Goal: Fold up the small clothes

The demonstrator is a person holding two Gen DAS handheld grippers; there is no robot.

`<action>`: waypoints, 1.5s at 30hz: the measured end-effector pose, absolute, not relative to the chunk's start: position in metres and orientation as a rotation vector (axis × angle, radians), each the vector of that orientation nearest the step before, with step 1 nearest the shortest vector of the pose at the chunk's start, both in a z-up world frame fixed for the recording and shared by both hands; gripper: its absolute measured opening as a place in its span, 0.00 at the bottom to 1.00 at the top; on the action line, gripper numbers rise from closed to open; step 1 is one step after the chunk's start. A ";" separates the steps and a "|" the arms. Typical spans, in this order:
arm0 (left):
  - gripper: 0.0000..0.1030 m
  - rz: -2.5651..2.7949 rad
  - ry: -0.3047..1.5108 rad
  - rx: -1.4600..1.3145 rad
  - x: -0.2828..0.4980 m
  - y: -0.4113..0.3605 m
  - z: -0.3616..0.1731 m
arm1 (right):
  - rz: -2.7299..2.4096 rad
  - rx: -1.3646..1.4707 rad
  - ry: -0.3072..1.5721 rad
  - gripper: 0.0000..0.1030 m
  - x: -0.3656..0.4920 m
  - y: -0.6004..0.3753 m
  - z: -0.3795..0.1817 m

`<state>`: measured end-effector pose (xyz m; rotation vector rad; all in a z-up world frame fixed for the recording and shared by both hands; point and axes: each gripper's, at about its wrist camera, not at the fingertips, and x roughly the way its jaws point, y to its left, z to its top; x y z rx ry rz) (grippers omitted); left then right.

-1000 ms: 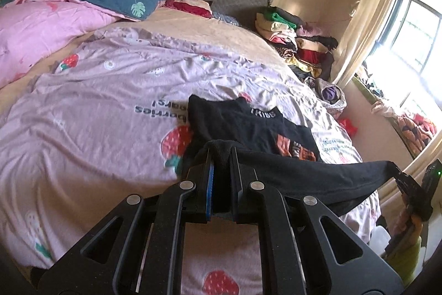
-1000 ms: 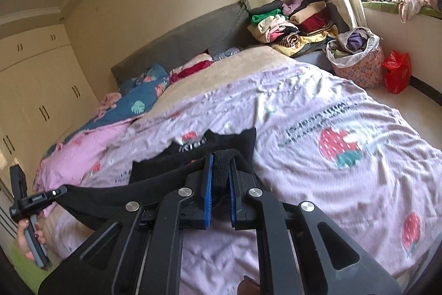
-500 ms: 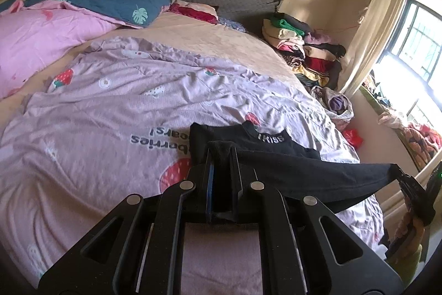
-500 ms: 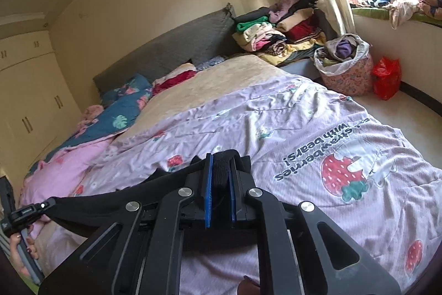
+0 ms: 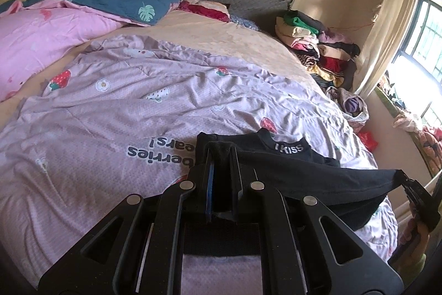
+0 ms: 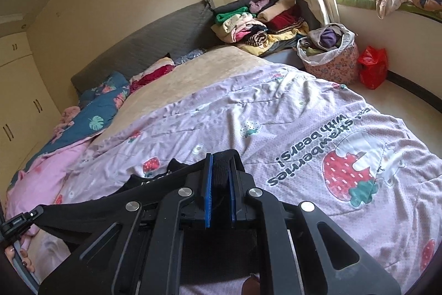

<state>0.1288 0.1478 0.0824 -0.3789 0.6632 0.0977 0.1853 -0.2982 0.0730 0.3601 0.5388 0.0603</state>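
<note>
A small black shirt [image 5: 292,165] with a white collar label lies on the lilac strawberry duvet [image 5: 116,118]. Its lower hem is lifted and stretched between my two grippers, folded over toward the collar. My left gripper [image 5: 221,154] is shut on one hem corner. My right gripper [image 6: 221,162] is shut on the other corner; it also shows at the right edge of the left wrist view [image 5: 408,181]. In the right wrist view the shirt [image 6: 116,201] runs left to the left gripper [image 6: 25,220]. The shirt's front print is hidden under the fold.
A pink quilt [image 5: 41,32] and a blue leaf-print quilt [image 5: 132,2] lie at the head of the bed. A stack of folded clothes [image 6: 259,18] stands by the headboard. A floral basket [image 6: 328,54] and red bag [image 6: 373,68] sit on the floor under the window.
Both grippers have carried the held hem forward over the shirt toward the collar. The orange print that showed before is now covered by the fold.
</note>
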 end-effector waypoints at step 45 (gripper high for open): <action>0.57 0.156 0.640 -0.258 0.145 0.114 0.045 | 0.268 0.113 0.612 0.33 0.222 -0.258 0.033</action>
